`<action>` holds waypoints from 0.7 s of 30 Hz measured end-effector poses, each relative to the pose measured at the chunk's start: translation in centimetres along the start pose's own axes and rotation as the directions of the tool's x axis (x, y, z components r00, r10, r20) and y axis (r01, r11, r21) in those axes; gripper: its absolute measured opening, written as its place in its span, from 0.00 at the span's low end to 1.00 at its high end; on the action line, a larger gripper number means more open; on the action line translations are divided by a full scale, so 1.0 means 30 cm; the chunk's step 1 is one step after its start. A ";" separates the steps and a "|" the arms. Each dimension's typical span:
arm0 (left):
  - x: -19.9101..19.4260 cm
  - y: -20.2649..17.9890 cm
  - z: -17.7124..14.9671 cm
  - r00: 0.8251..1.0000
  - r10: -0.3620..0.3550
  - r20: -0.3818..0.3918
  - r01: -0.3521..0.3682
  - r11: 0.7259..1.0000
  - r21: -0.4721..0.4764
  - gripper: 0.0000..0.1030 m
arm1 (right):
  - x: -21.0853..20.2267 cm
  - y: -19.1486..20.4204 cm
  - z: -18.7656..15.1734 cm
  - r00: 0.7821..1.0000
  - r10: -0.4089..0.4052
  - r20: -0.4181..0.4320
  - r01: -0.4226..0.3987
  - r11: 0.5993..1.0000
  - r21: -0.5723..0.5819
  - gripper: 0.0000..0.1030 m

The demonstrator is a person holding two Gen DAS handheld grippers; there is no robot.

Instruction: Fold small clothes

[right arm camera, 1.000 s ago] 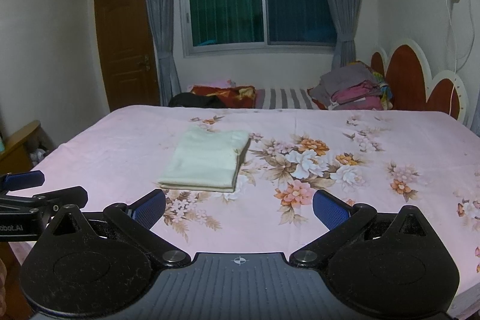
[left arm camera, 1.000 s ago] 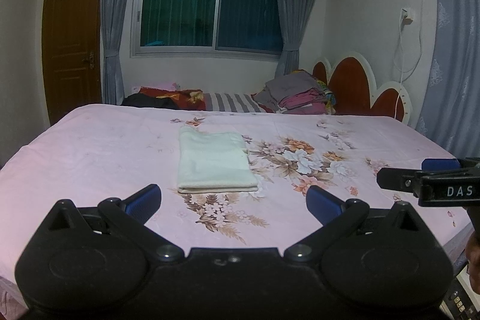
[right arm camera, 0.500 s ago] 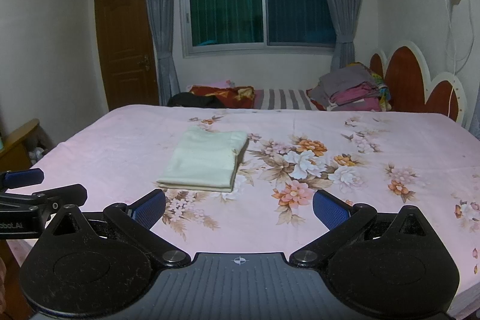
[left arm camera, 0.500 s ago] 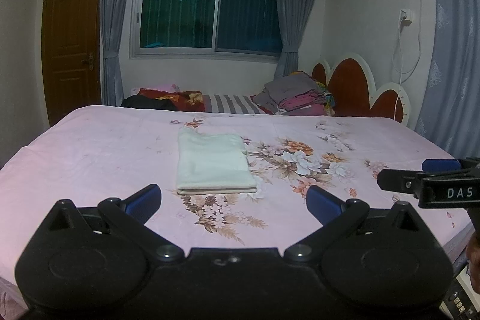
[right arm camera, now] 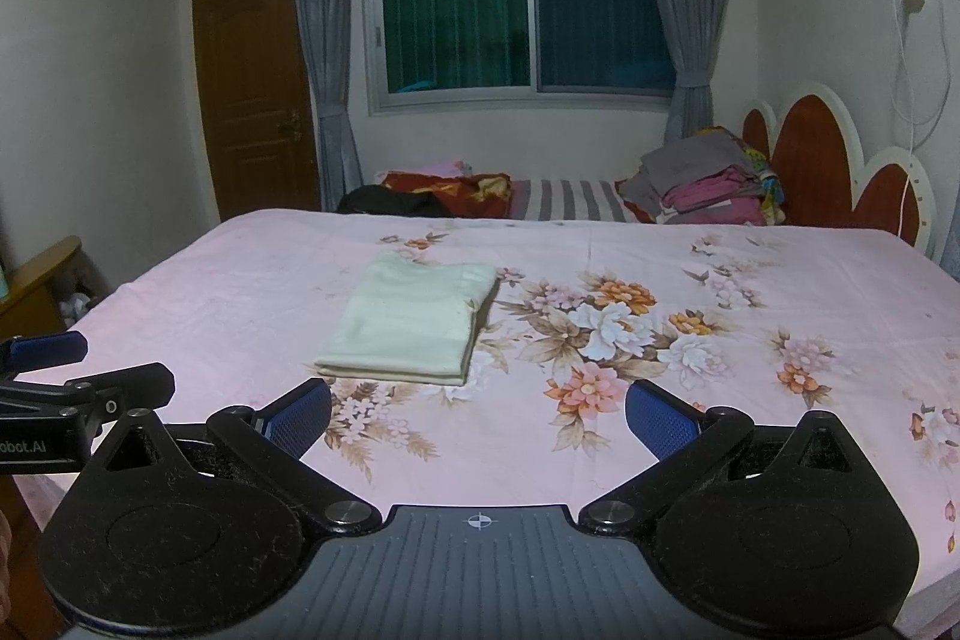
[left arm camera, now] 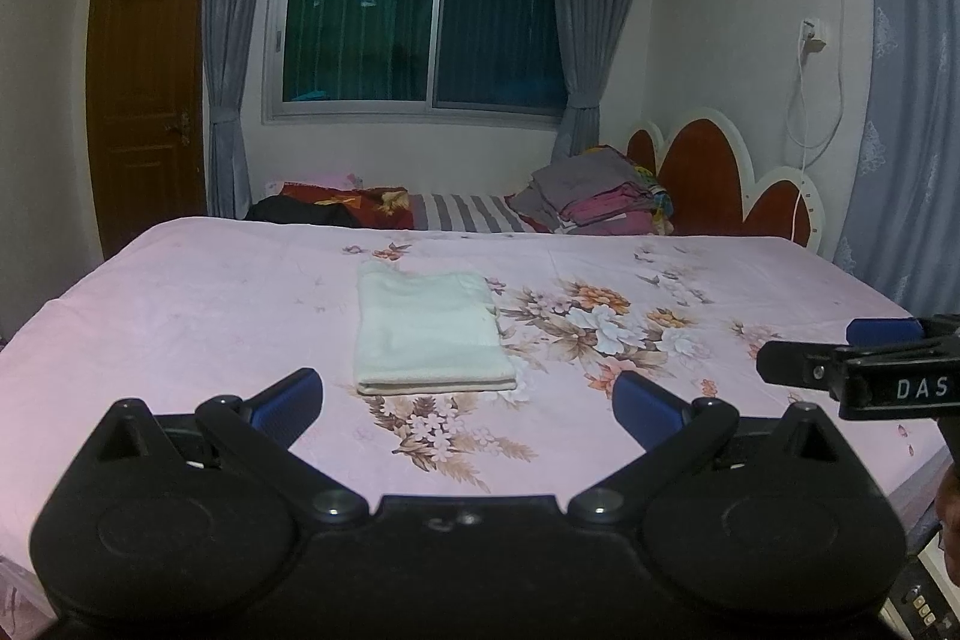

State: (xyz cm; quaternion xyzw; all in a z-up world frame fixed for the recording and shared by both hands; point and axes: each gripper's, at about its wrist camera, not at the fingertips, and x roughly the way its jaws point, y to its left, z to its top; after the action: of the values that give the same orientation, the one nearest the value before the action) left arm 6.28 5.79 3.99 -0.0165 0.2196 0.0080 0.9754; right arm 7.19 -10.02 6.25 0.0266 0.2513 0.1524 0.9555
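A cream garment (left arm camera: 427,328) lies folded into a flat rectangle on the pink flowered bed sheet (left arm camera: 180,304). The right wrist view shows the same garment (right arm camera: 414,319) near the middle of the bed. My left gripper (left arm camera: 468,403) is open and held back from the garment's near edge, with nothing between its blue pads. My right gripper (right arm camera: 480,415) is open too, just short of the garment and to its right, and holds nothing. Each gripper shows at the side of the other's view: the right gripper (left arm camera: 864,370) and the left gripper (right arm camera: 66,376).
A pile of folded clothes (left arm camera: 600,190) sits by the red and white headboard (left arm camera: 720,172) at the far right. Dark and red bedding (left arm camera: 336,205) and a striped cloth (right arm camera: 570,199) lie under the window. A wooden door (right arm camera: 252,88) stands far left.
Both grippers have drawn back and risen slightly, so the folded garment sits a little lower in each view. Both stay open, and the garment has not moved.
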 end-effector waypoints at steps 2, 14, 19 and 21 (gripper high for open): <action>-0.007 -0.007 -0.005 1.000 0.002 0.002 -0.002 1.000 0.002 0.99 | 0.001 0.001 0.000 1.000 -0.002 0.001 0.002 1.000 -0.001 1.00; -0.015 -0.007 0.001 1.000 0.001 0.006 -0.001 1.000 0.004 0.99 | -0.002 -0.014 0.002 1.000 0.000 0.002 0.000 1.000 -0.002 1.00; -0.015 -0.007 0.004 1.000 0.002 0.007 -0.002 1.000 0.006 0.99 | -0.003 -0.014 0.002 1.000 0.001 0.003 -0.001 1.000 -0.004 1.00; -0.015 -0.006 0.004 1.000 0.000 0.007 0.000 1.000 0.004 0.99 | -0.003 -0.012 0.000 1.000 0.001 0.002 -0.001 1.000 -0.005 1.00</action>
State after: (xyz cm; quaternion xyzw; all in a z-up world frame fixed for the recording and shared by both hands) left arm 5.92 5.61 4.29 -0.0145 0.2162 0.0075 0.9762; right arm 7.23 -10.40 6.25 0.0248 0.2498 0.1537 0.9557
